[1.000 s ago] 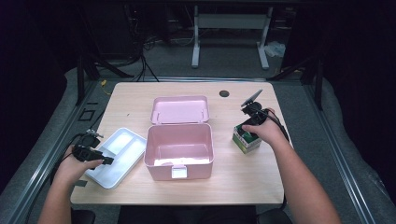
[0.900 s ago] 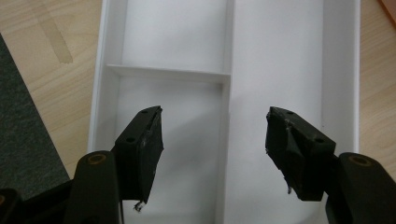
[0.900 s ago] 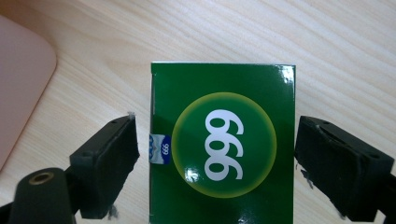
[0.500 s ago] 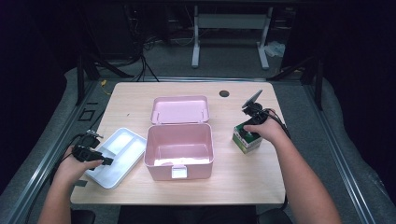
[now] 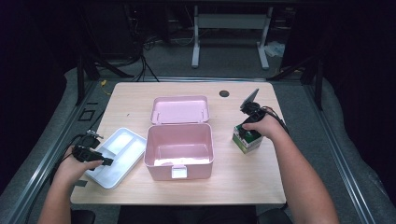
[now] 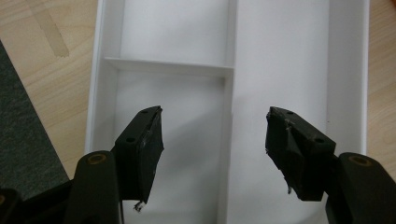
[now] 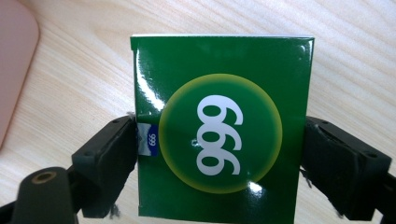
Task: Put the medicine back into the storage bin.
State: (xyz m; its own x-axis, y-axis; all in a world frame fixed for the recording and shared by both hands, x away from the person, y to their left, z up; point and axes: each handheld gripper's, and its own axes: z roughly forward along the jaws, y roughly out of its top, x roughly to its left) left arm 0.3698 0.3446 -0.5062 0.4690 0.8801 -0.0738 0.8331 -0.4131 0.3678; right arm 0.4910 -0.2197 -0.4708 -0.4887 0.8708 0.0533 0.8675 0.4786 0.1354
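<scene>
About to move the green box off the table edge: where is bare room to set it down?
The open pink bin is bare inside. Bare wood lies between bin and green box, and along the far edge around the dark hole. Left is crowded: white tray, left tongs.

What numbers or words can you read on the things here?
"999" in big white digits, on the yellow-ringed circle of the green box, seen sideways between the jaws of the right tool.
"999" again, tiny, on a small blue tag at the box's edge.
White tray under the left tool: no writing.
Pink box: no writing that can be made out.
</scene>
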